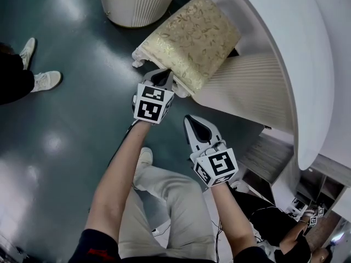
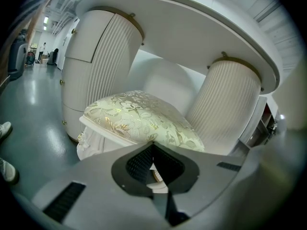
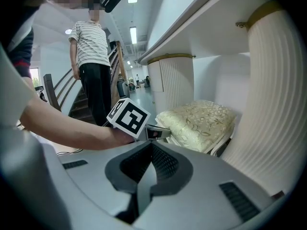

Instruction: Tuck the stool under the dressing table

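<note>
Already the stool [image 1: 192, 37] sits half under the dressing table [image 1: 307, 64]. The left tongs [image 1: 160, 78], closed, are at its near edge (right tongs [image 1: 192, 124] closed, idle); a crooked push may jam it against the right pedestal [image 1: 247, 86].

Hemmed in: the stool [image 1: 189, 40] stands between the far pedestal [image 1: 137, 4] and near pedestal [image 1: 247, 89], under the worktop [image 1: 285, 43]. Open floor [image 1: 71, 130] lies left, bar a bystander's shoes [image 1: 46, 80].

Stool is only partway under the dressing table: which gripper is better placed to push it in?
Left, probably. The left gripper is at the near edge of the stool, jaws together, facing the gap under the dressing table. The right gripper hangs back from the stool, jaws together, empty.
</note>
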Available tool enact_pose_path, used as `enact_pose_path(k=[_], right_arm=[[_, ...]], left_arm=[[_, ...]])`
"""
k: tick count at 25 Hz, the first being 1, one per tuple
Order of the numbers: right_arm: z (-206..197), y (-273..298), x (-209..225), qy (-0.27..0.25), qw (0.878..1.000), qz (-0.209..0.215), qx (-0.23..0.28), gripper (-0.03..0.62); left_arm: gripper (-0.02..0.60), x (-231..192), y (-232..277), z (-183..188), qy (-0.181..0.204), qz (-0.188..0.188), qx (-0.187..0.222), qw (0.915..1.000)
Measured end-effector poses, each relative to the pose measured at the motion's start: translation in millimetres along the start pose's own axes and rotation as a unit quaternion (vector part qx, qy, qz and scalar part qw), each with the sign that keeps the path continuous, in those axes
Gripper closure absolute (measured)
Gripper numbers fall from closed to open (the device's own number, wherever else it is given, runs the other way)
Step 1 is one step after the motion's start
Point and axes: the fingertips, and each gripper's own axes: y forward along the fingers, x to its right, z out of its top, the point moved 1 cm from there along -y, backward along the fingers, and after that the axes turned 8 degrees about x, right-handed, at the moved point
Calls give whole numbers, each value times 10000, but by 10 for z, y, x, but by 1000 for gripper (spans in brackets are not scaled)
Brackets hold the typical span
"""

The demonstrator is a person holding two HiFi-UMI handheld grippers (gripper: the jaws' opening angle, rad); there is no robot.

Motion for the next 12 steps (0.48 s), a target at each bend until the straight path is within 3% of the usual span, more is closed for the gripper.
enact_pose_path(k=[12], right_arm=[[-125, 19, -17, -65, 9999, -83, -8, 588]], left_arm=[[574, -33, 60, -45, -12, -91, 86, 9999]])
